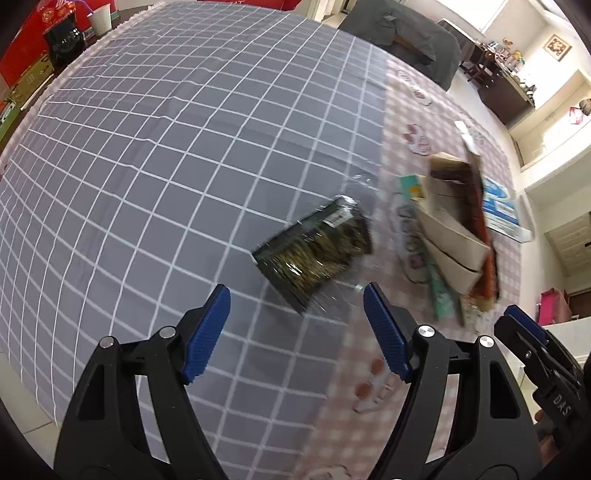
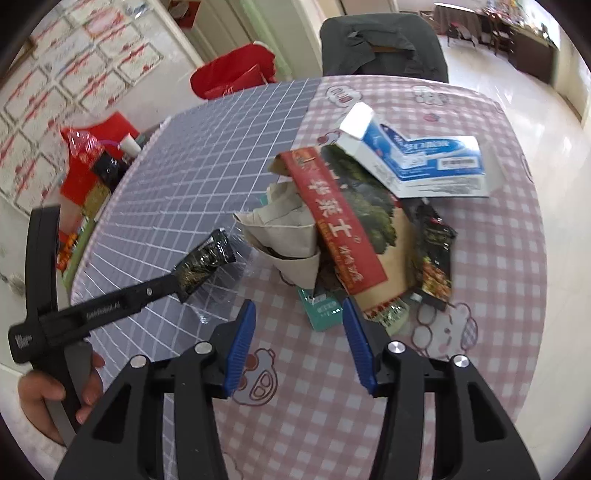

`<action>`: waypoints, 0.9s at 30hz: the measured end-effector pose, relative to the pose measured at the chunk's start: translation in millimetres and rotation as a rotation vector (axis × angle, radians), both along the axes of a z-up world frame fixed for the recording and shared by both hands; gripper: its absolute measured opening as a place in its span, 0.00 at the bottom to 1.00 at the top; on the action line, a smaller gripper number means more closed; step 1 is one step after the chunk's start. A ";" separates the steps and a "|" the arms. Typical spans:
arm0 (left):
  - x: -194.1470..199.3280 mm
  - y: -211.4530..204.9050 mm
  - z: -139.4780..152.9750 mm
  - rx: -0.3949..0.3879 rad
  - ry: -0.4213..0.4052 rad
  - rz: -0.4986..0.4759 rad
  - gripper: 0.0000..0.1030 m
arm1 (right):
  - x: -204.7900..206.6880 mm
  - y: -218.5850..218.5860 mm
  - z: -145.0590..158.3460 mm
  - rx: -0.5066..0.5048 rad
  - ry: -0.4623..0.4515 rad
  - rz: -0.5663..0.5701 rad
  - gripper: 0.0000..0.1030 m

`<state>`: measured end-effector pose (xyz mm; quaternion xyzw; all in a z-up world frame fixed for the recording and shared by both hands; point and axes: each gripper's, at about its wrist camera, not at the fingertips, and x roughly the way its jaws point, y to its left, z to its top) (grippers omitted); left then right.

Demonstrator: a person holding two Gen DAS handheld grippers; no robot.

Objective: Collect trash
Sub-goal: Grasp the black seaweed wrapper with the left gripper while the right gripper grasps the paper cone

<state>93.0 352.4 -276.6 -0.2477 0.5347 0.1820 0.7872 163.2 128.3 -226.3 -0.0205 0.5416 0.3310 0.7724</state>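
Note:
A dark green and gold snack wrapper (image 1: 314, 249) lies on the grey checked cloth, just ahead of my open left gripper (image 1: 295, 299). In the right wrist view the left gripper's tip is at the wrapper (image 2: 207, 260); whether they touch I cannot tell. A trash pile lies on the pink cloth: a red and brown carton (image 2: 343, 229), a blue and white box (image 2: 424, 162), a dark wrapper (image 2: 436, 254), a teal packet (image 2: 321, 310). My right gripper (image 2: 299, 314) is open and empty just before the pile.
The round table (image 2: 498, 332) has a grey checked cloth on the left and a pink checked one on the right. A grey chair (image 2: 380, 44) stands at the far edge. A paper cup (image 1: 100, 18), a black jar (image 1: 66, 40) and red boxes (image 1: 26, 55) stand at the far left.

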 end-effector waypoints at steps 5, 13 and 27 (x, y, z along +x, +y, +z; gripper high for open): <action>11.3 10.0 -19.5 -0.013 0.003 -0.014 0.72 | 6.6 21.2 -13.0 -0.043 -0.052 0.050 0.48; 23.0 14.1 -30.7 -0.044 -0.039 -0.011 0.72 | 20.2 42.9 -31.4 -0.037 -0.084 0.101 0.48; 23.4 18.7 -10.4 -0.069 -0.129 0.028 0.25 | 35.9 50.3 -35.9 0.039 -0.064 0.104 0.34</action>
